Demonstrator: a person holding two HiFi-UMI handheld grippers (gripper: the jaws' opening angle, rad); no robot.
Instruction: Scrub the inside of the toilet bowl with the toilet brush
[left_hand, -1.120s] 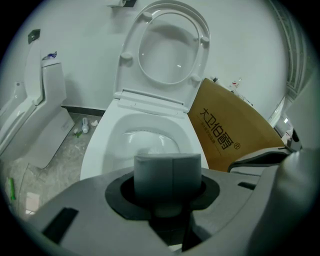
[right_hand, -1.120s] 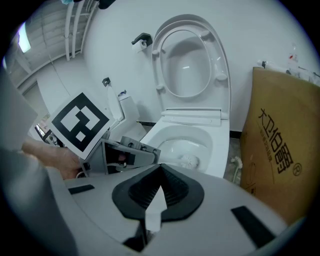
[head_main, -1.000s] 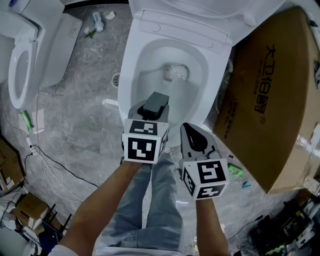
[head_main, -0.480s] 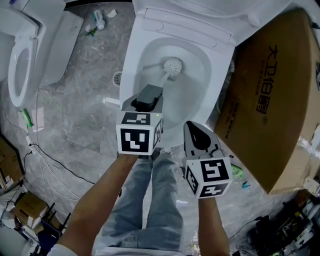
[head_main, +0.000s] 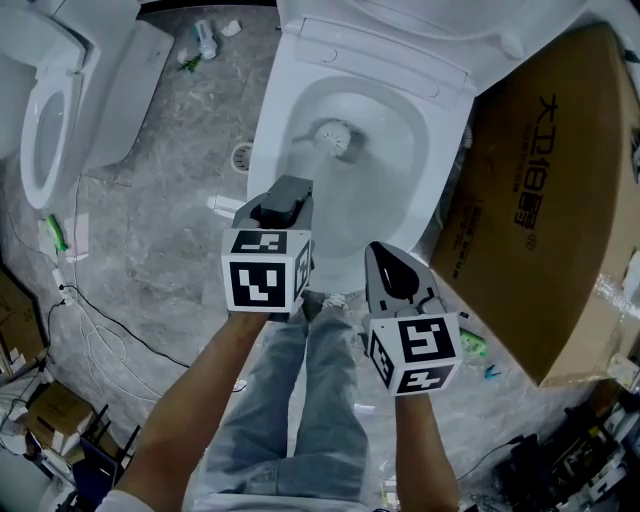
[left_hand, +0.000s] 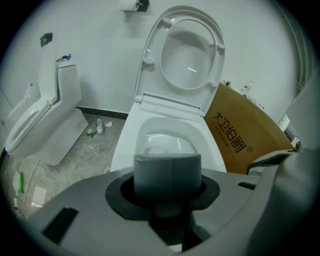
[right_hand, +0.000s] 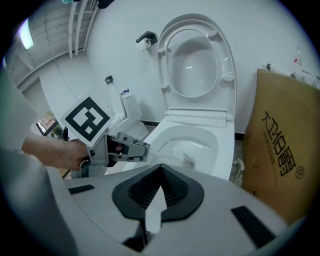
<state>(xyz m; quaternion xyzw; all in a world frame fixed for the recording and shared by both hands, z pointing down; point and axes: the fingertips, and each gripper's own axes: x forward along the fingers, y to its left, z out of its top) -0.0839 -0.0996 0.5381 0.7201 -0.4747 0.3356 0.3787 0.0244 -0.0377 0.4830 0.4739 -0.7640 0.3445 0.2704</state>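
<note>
Nearest the camera, a person's forearms and jeans (head_main: 300, 400) are seen above a grey marbled floor (head_main: 170, 210). The right claw (head_main: 383, 256) is held just short of the bowl's front rim. Its jaws are pressed together to a point and nothing is gripped between them, as is seen in its own view (right_hand: 161, 168).

The left claw (head_main: 289, 192) is held over the front of the toilet bowl (head_main: 272, 130). Its jaws are closed flush on the thin white handle of the toilet brush (head_main: 334, 138). The grip itself is hidden behind the jaw block in the left gripper view (left_hand: 167, 166). It is made out from the right gripper view, where the handle is seen running from the closed jaws down to the round, pale bristled head (right_hand: 182, 160). The head lies low inside the bowl, seemingly against the back wall near the outlet. Contact cannot be confirmed, since the handle is blurred in the head view.

Beyond the bowl, the seat and lid (left_hand: 187, 55) are raised upright against the wall. A printed cardboard box (head_main: 540, 200) is leant just beside the toilet on the right and is cut off by the frame. A second toilet (head_main: 45, 130) stands well apart on the left, with loose cables (head_main: 100, 340) on the floor near it.
</note>
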